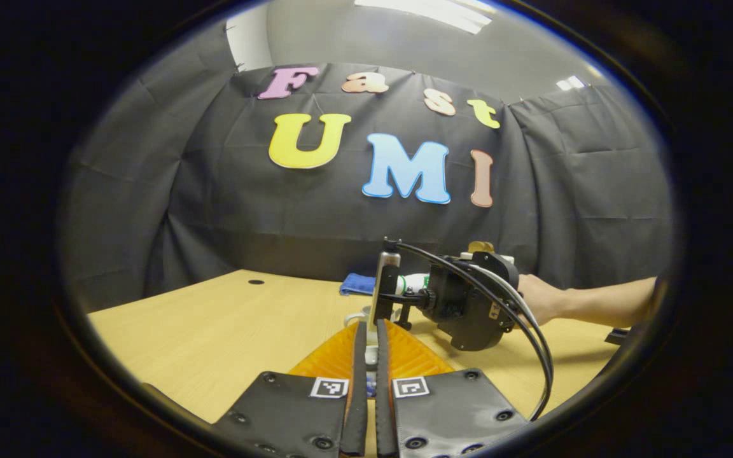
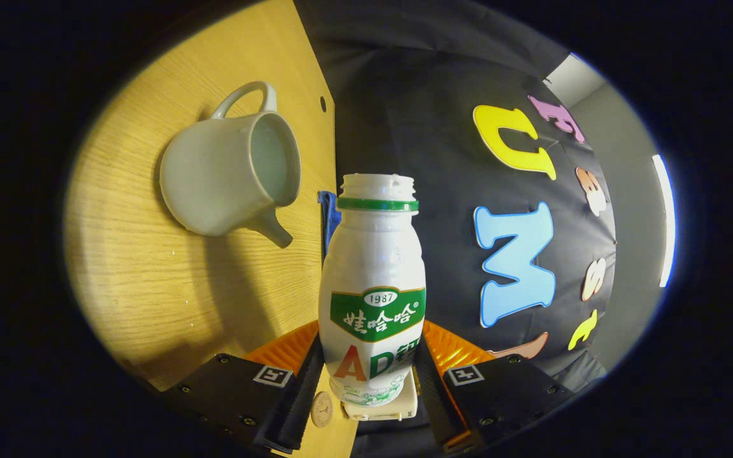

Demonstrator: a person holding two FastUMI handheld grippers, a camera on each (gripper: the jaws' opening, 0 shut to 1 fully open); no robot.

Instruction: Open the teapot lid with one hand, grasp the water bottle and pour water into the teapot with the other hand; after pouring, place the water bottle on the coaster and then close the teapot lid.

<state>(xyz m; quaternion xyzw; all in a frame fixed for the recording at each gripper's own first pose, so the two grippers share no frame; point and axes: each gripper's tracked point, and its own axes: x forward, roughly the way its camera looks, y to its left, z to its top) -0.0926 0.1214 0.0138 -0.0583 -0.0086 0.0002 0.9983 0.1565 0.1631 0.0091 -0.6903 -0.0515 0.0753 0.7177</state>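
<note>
Right gripper [image 2: 366, 381] had its jaws closed on the uncapped water bottle [image 2: 373, 286], tipped sideways near the lidless teapot [image 2: 226, 178] on the desk [image 2: 137, 280]. Left gripper [image 1: 369, 356] had jaws nearly together; whether they gripped anything could not be told.

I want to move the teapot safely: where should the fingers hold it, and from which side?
Take the teapot by its loop handle, coming from the side opposite the spout. The loop is thin and stands clear; the teapot itself is wide and round.
</note>
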